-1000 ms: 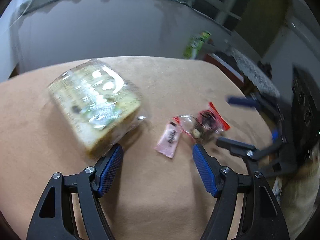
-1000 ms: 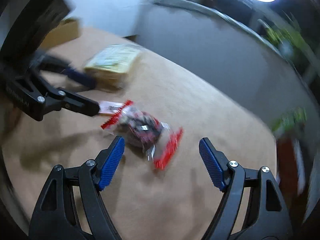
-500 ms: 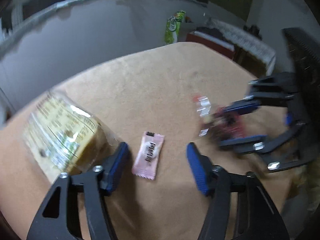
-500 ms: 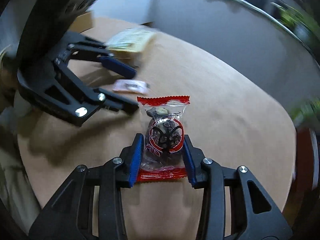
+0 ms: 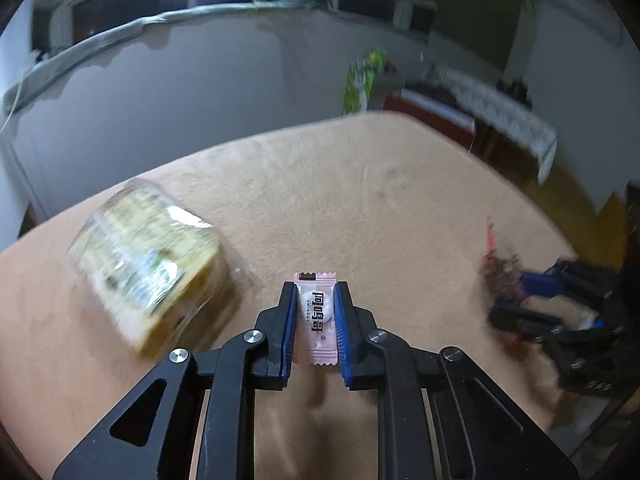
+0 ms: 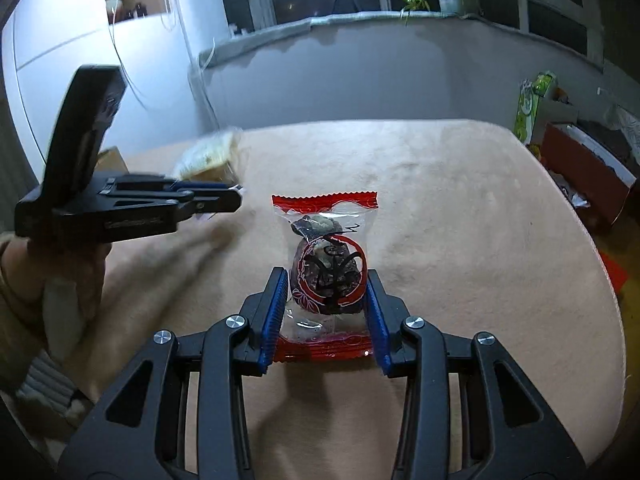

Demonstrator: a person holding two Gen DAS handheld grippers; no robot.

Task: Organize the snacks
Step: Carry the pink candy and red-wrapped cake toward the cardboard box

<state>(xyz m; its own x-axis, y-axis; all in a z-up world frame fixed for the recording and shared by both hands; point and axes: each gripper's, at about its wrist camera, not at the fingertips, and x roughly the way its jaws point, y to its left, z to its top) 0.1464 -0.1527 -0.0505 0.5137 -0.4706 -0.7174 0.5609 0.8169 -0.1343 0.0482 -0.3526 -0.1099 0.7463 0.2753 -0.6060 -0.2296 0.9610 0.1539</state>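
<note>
Bread pack lies far left on the tan table. Left gripper jaws are closing on the pink candy, pads at both its sides. Right gripper clamps the red-edged snack bag near centre.

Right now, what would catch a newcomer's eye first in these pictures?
Two black grippers with blue pads, each with a snack between its fingers above the tan tablecloth. The left gripper is closing on a small pink candy wrapper; the right gripper clamps a red-edged clear packet of dark fruit. A large clear-wrapped yellowish bread pack lies to the left.
</note>
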